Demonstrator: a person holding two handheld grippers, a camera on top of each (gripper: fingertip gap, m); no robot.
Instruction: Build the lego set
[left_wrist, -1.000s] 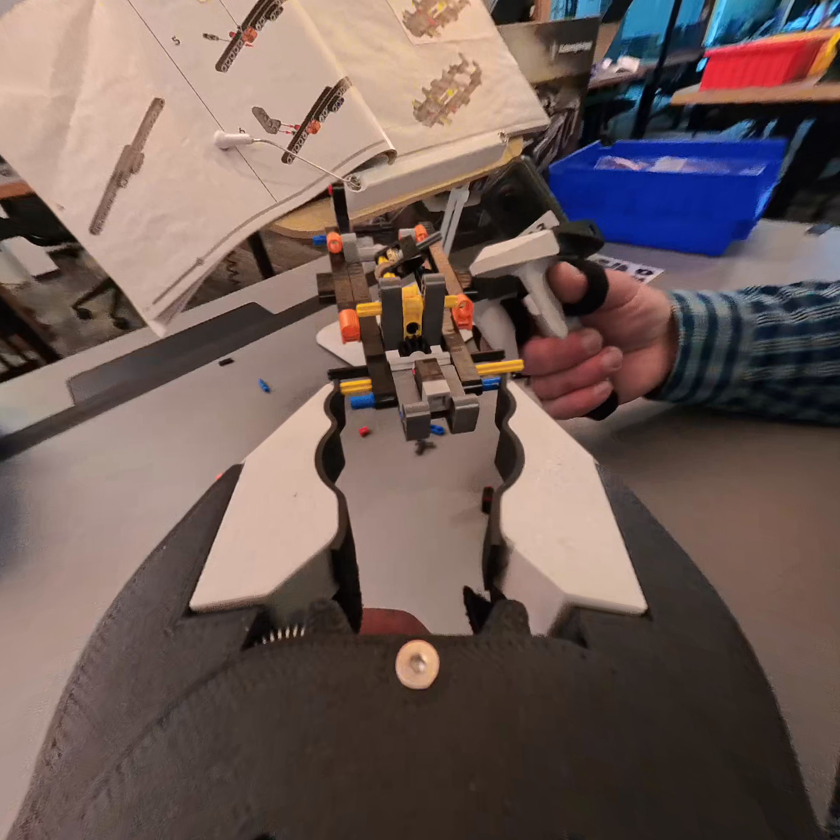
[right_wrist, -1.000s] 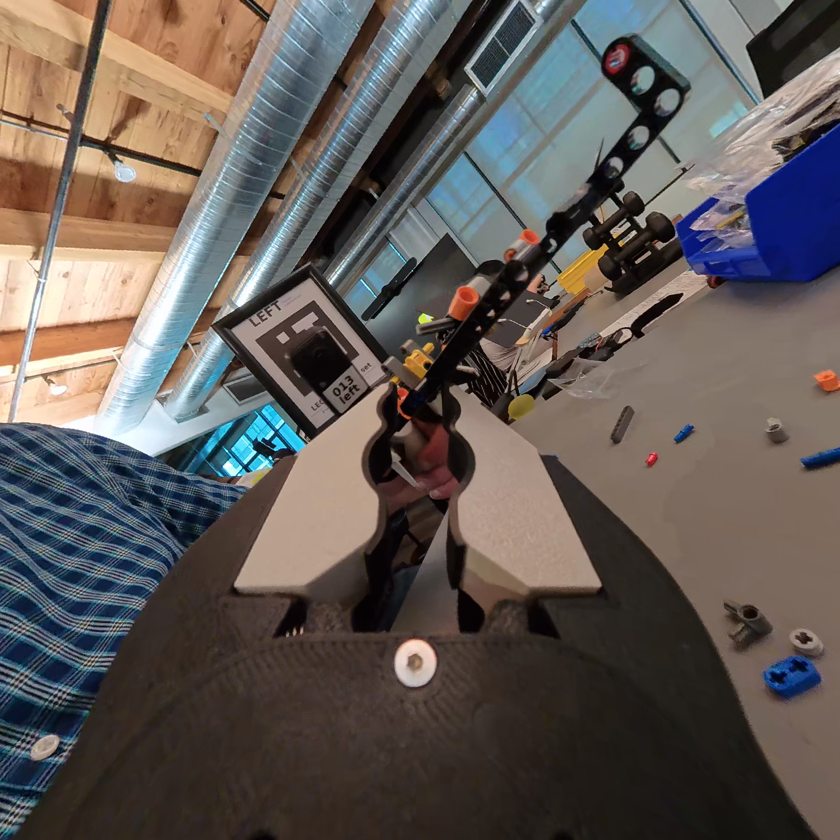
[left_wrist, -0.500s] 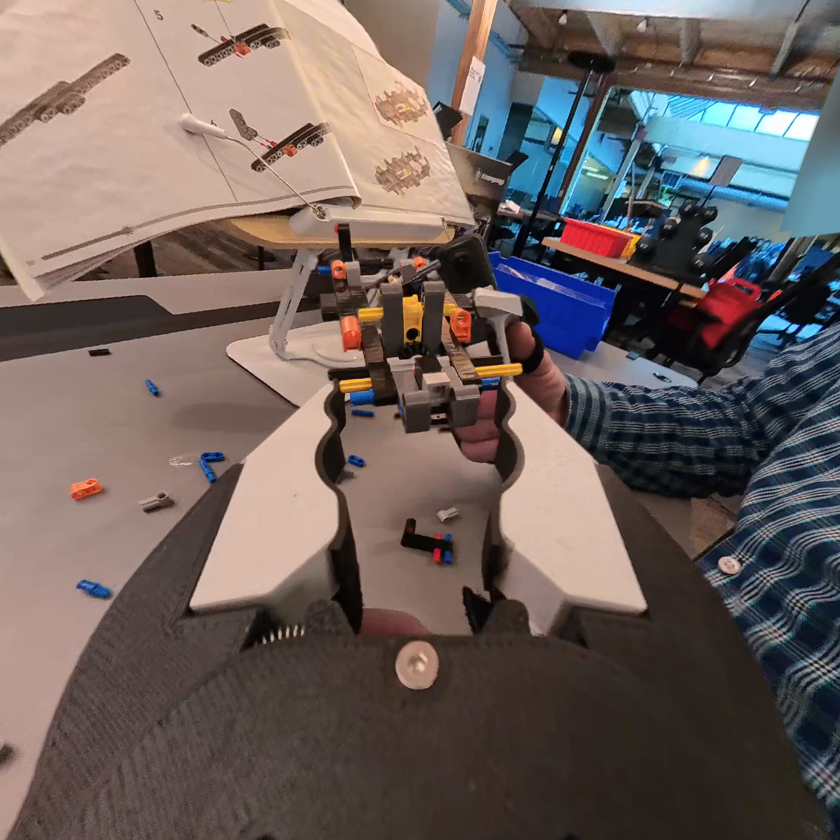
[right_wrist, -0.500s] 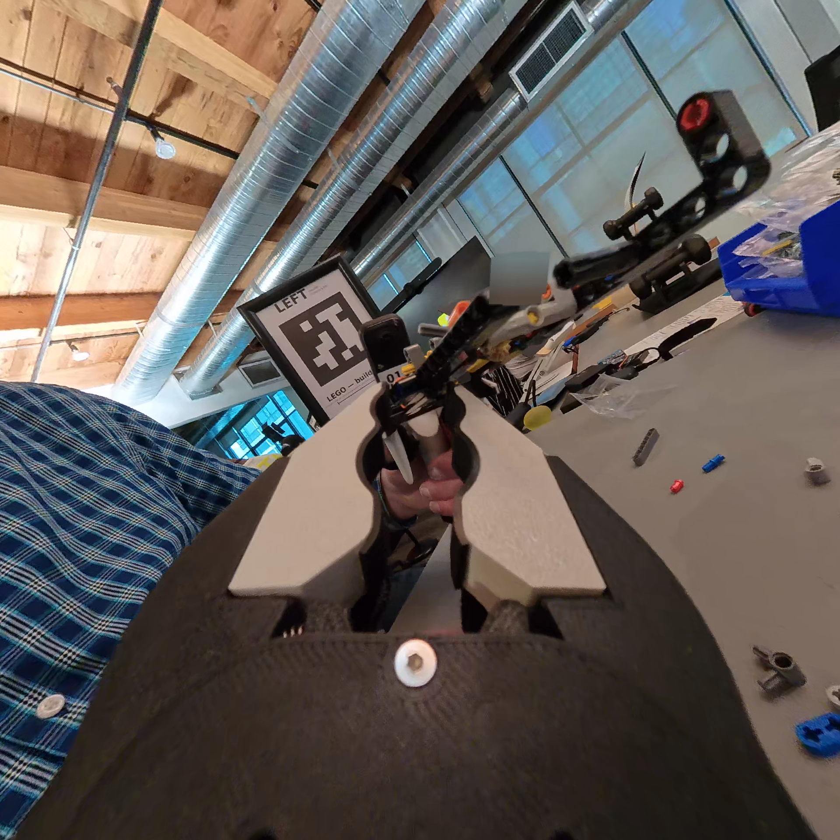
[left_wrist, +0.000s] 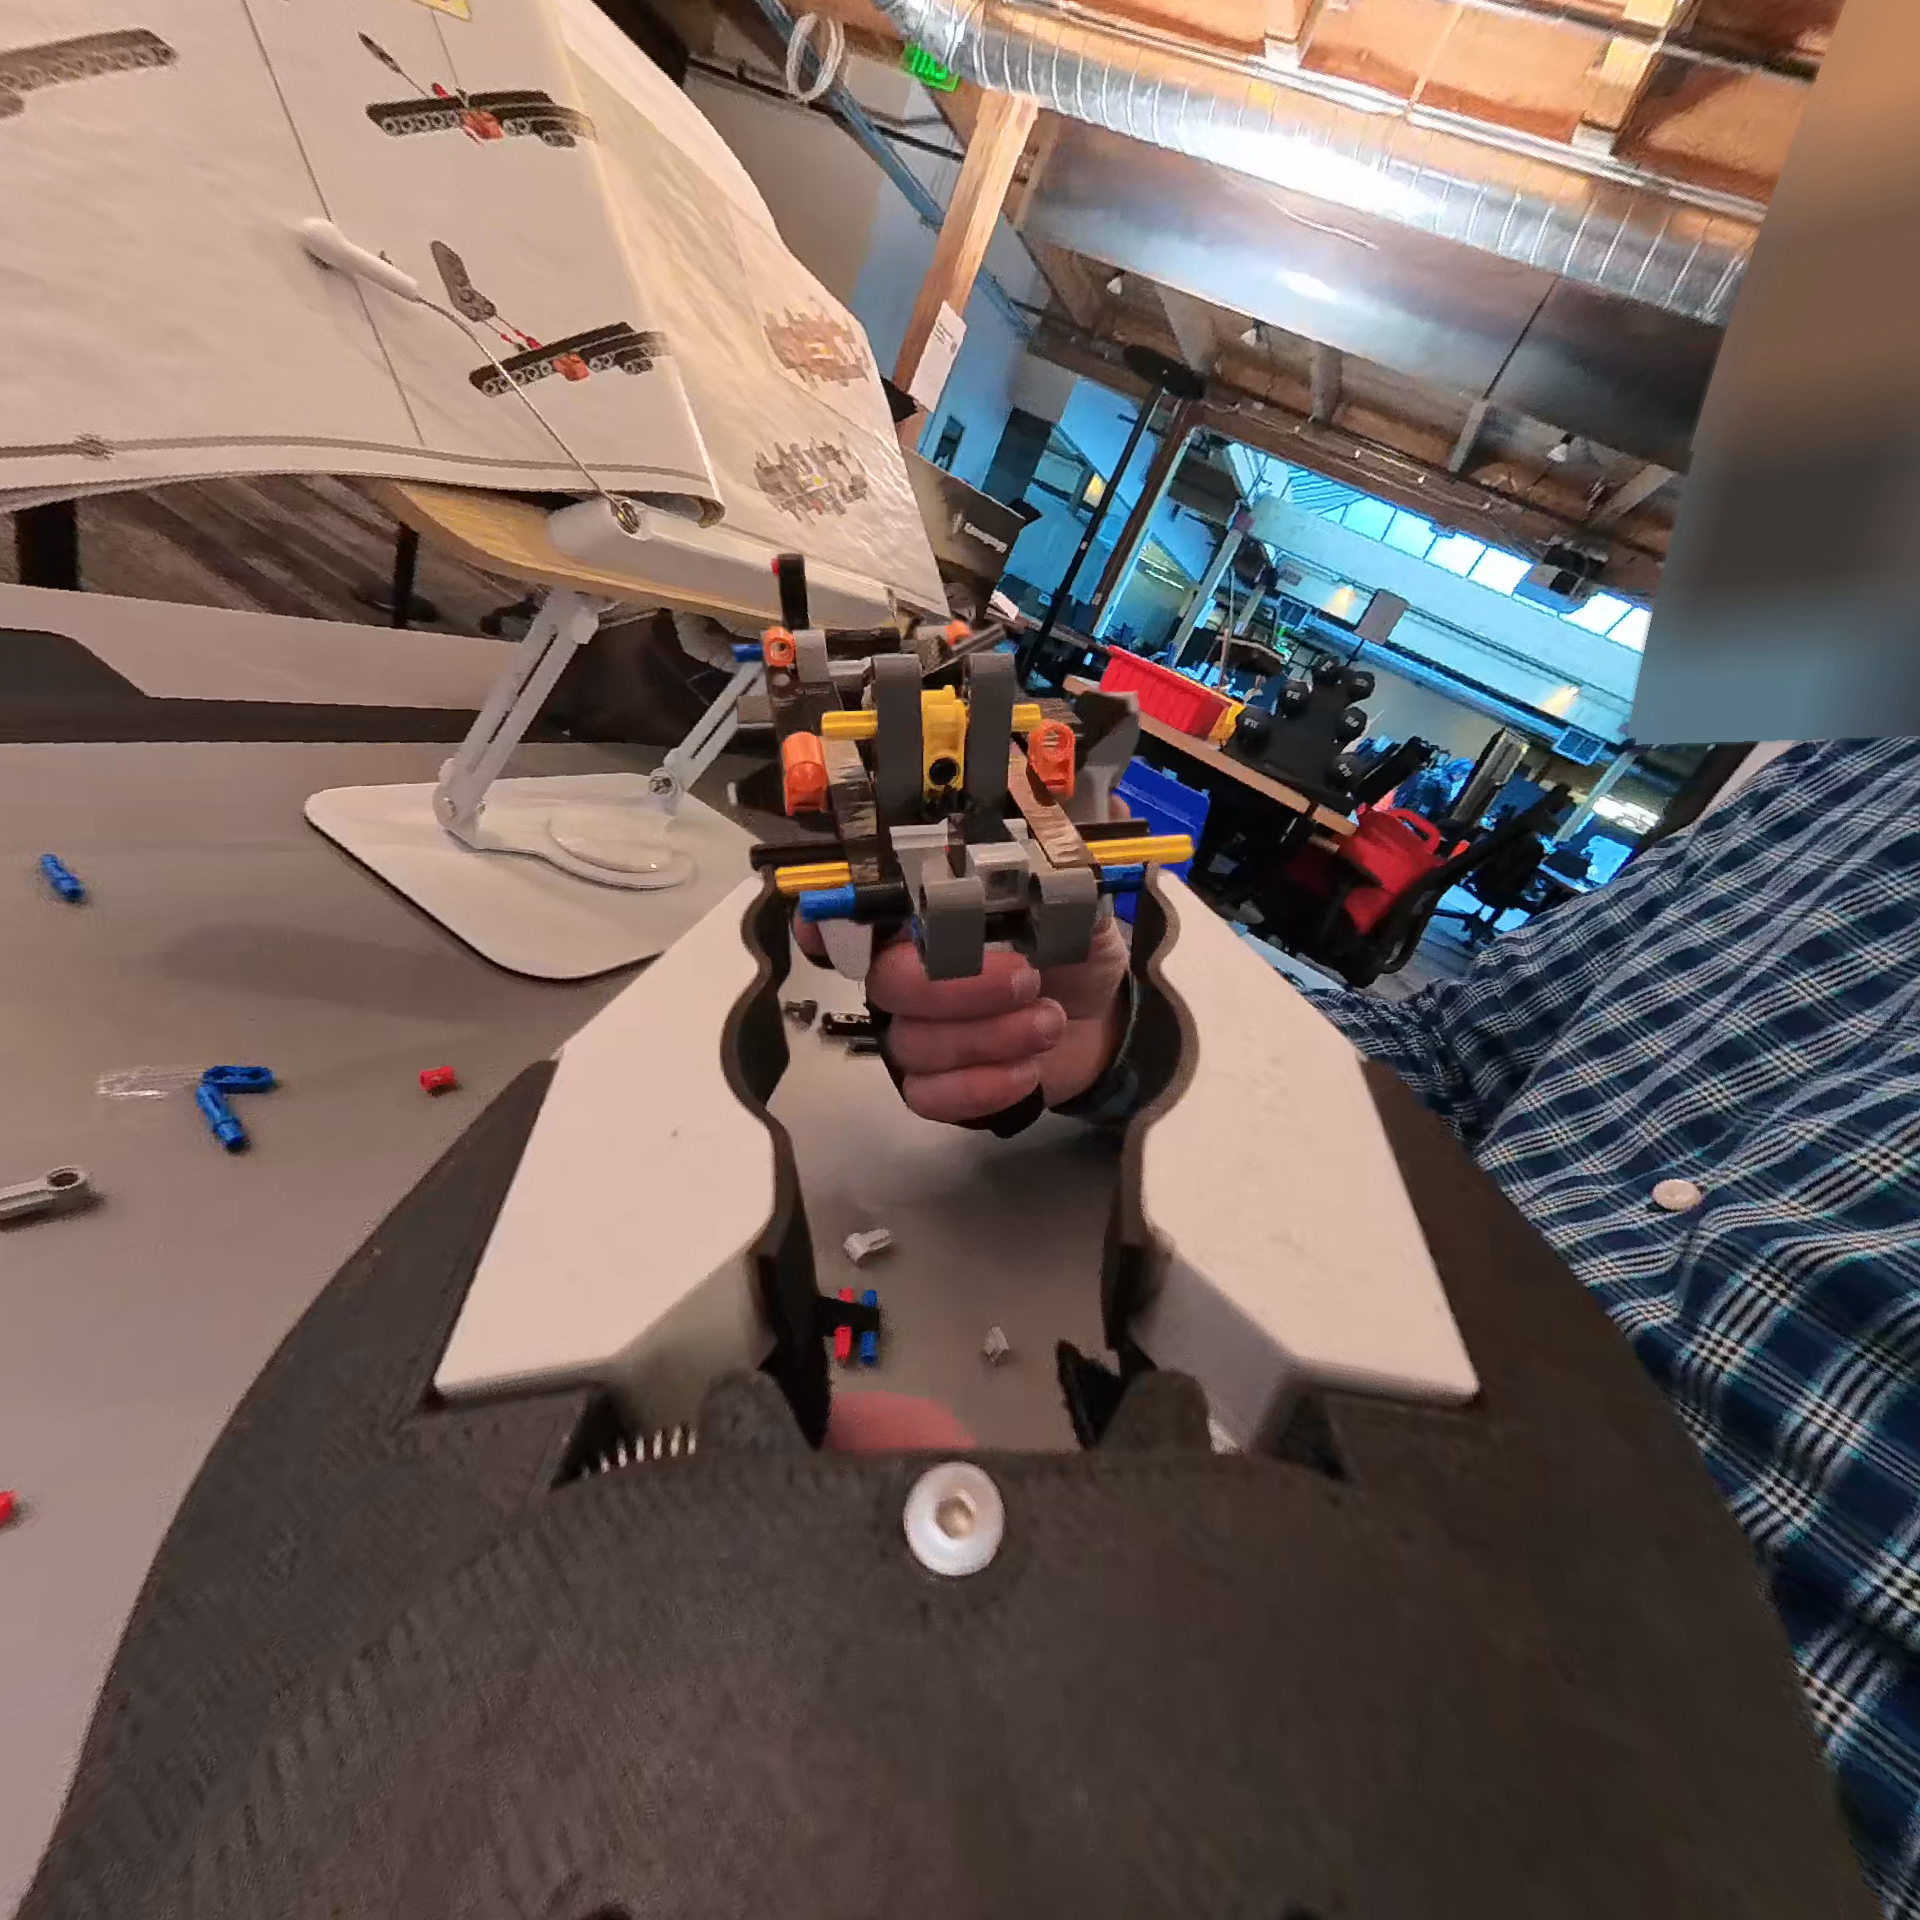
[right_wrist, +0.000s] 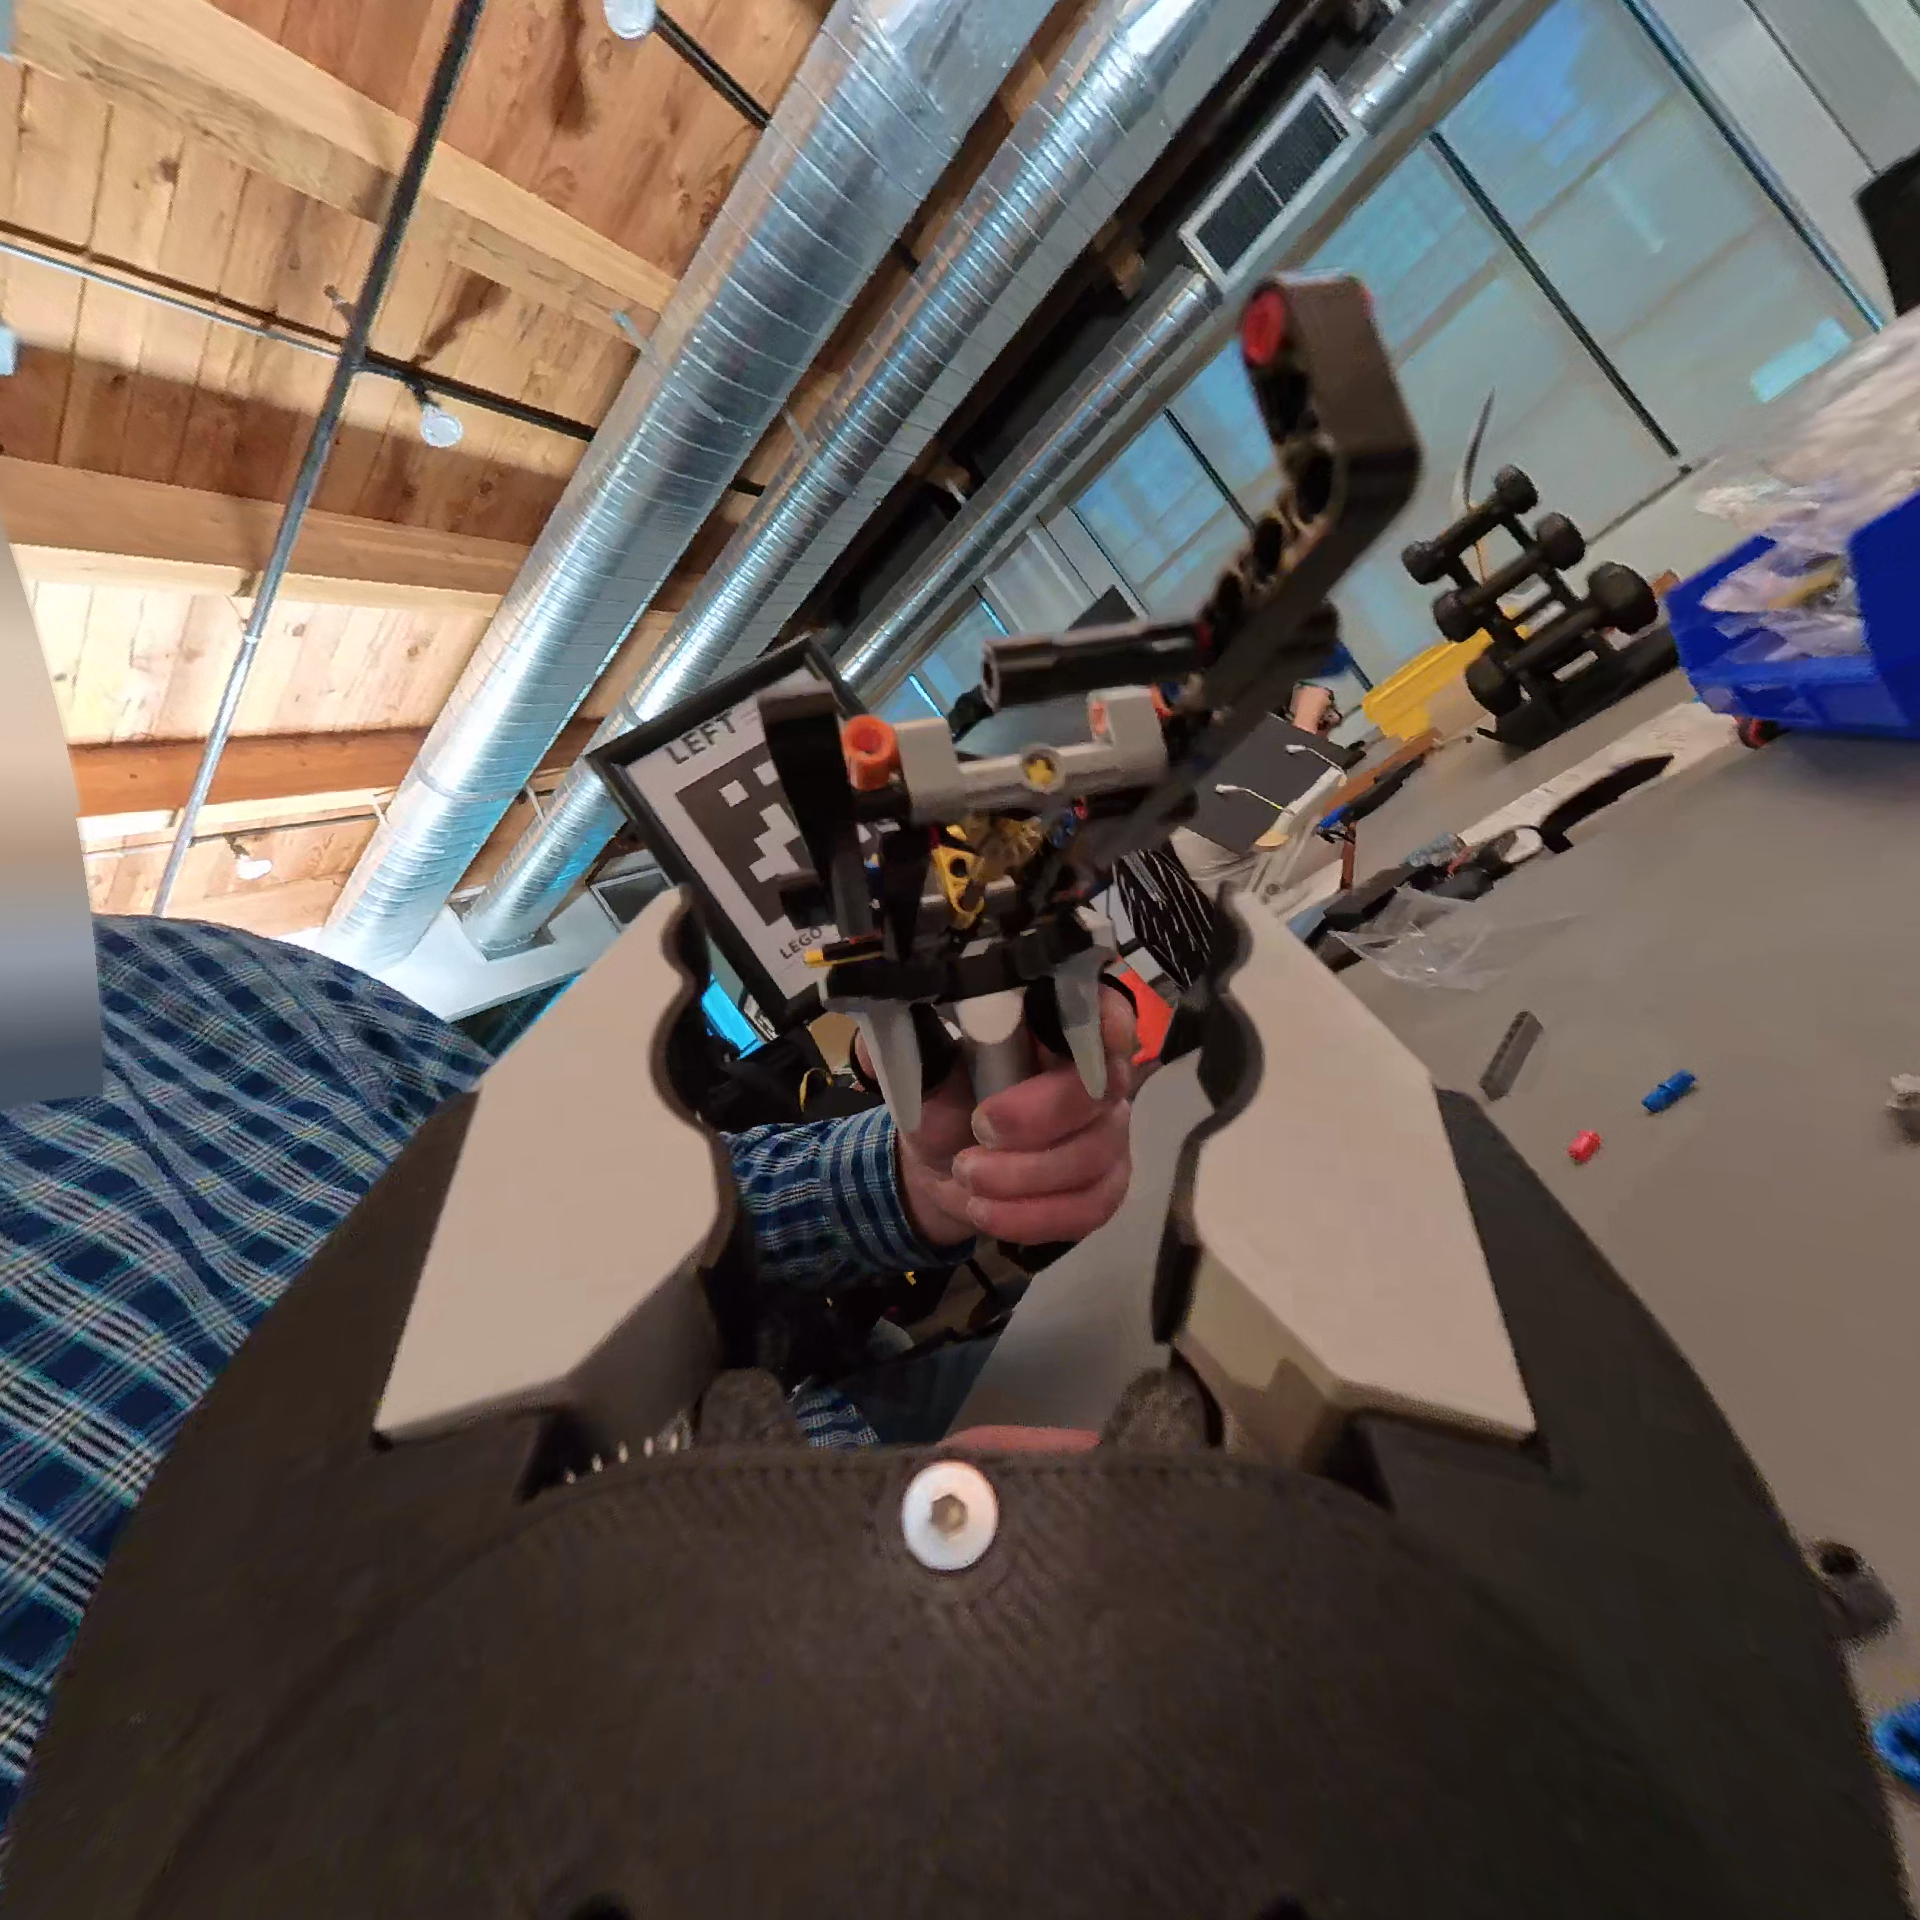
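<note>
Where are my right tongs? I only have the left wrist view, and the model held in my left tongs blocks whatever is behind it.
Observer: The right tongs are open and face the lego model. Clear space shows on each side of it.
Operator: Does anything stick out of the model that I can't see?
Observer: A long black beam rises from it, with a red pin in its end hole.
Operator: Are there loose parts on the right?
Observer: A small red piece and a small blue piece lie on the grey table, near a dark bar.
</note>
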